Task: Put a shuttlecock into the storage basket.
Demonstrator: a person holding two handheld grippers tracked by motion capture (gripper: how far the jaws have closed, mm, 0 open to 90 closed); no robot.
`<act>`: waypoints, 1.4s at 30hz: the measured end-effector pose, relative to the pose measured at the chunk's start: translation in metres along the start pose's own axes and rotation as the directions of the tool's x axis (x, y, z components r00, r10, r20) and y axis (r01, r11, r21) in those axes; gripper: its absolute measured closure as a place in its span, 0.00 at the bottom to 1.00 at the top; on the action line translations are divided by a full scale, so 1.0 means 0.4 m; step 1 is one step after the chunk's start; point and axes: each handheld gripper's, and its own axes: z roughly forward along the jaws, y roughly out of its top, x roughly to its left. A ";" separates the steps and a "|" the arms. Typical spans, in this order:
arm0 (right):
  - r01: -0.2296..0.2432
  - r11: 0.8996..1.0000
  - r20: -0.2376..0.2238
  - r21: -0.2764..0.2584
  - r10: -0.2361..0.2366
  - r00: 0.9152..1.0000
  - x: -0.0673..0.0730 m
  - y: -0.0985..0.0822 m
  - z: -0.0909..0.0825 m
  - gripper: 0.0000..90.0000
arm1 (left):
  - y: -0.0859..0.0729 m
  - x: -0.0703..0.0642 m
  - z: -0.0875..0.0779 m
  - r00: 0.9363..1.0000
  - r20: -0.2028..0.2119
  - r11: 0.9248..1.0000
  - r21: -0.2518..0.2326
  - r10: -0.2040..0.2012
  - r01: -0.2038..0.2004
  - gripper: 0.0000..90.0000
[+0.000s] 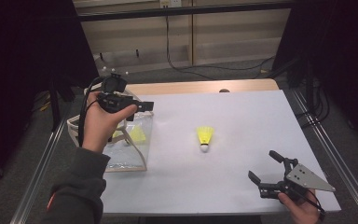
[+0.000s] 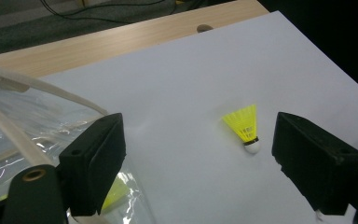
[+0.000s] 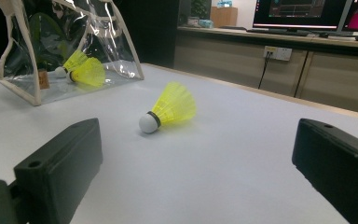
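A yellow shuttlecock (image 1: pixel 205 136) (image 2: pixel 244 126) (image 3: pixel 170 108) with a white cork lies on its side in the middle of the white table sheet (image 1: pixel 242 116). At the left edge of the sheet stands a clear plastic bag (image 1: pixel 121 156) (image 2: pixel 28 121) (image 3: pixel 51 46) with cream trim, and inside it are two more yellow shuttlecocks (image 1: pixel 137 135) (image 3: pixel 86 70). My left gripper (image 1: pixel 140 109) (image 2: pixel 198 163) hovers over the bag's mouth, open with nothing between its jaws. Near the front right corner my right gripper (image 1: pixel 264 166) (image 3: pixel 196 172) is open and empty, its jaws facing the loose shuttlecock.
A strip of wooden tabletop (image 1: pixel 200 87) shows beyond the sheet's far edge. Metal rails (image 1: pixel 42 163) run along both sides of the table. Cables (image 1: pixel 177 65) lie on the floor behind, in front of low cabinets. Monitors (image 3: pixel 303 11) sit on a far counter.
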 end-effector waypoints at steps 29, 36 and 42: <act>0.001 1.000 -0.001 -0.003 -0.001 1.000 0.001 0.001 -0.001 0.02 | -0.046 -0.071 0.086 0.997 0.060 0.999 0.003 0.043 -0.043 0.16; 0.001 1.000 -0.001 -0.002 -0.001 1.000 0.001 0.001 -0.001 0.02 | -0.059 -0.081 0.106 0.996 0.070 0.999 0.005 0.049 -0.050 0.14; 0.002 1.000 0.000 -0.003 -0.002 1.000 0.001 0.002 -0.001 0.02 | -0.067 -0.092 0.121 0.996 0.077 0.999 0.000 0.050 -0.050 0.14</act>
